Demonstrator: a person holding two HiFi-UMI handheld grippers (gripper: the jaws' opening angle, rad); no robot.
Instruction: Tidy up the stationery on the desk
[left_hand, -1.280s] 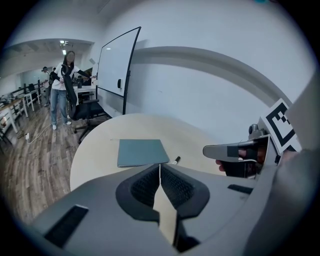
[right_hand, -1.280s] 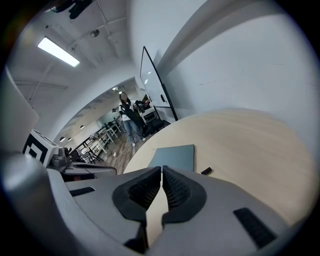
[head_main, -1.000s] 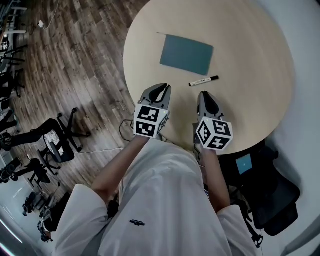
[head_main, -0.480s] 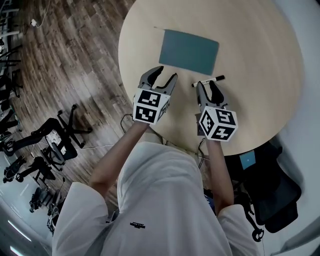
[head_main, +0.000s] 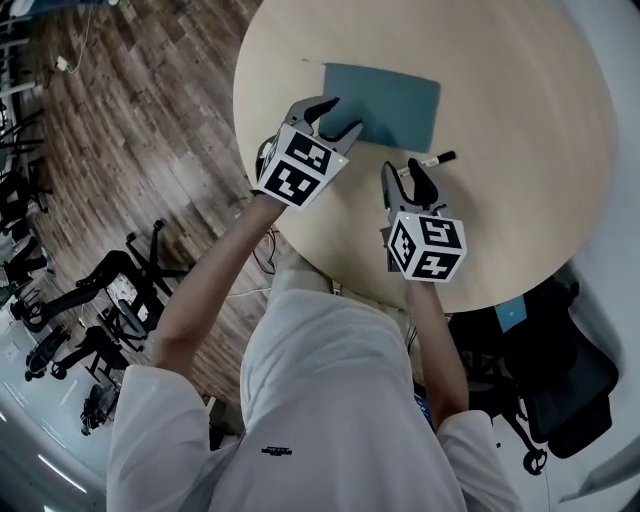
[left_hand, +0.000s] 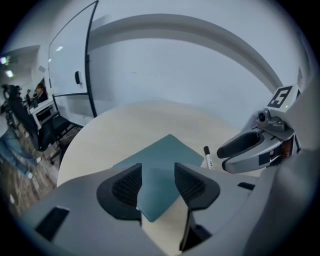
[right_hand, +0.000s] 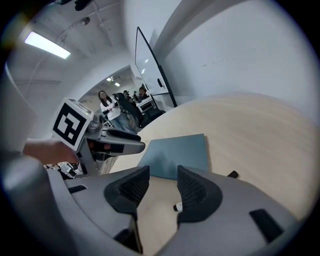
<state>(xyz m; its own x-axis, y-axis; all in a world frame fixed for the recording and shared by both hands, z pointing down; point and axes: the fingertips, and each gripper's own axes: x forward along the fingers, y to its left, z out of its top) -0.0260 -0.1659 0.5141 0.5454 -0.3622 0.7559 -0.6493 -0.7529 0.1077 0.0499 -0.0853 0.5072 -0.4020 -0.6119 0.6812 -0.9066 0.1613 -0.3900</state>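
Note:
A teal notebook (head_main: 392, 98) lies flat on the round wooden table (head_main: 520, 110), with a black-capped white marker (head_main: 433, 160) just beside its near edge. My left gripper (head_main: 328, 118) hovers over the notebook's near left corner (left_hand: 156, 197). Its jaws have just been opening and stand open, pressing on nothing. My right gripper (head_main: 405, 172) sits right behind the marker (right_hand: 177, 206), which lies crosswise in front of its right finger. Those jaws have also just been opening and are open and empty. The left gripper view shows the notebook (left_hand: 165, 155), the marker (left_hand: 207, 158) and the right gripper (left_hand: 223, 159).
The table's near edge (head_main: 330, 265) runs under my wrists. Wood floor with office chairs (head_main: 110, 290) lies to the left, and a black chair (head_main: 560, 370) stands at lower right. People stand far off by a glass wall (right_hand: 112, 107).
Both grippers went from shut to open and moved away from my body, the left onto the notebook's corner while rolling, the right up to the marker.

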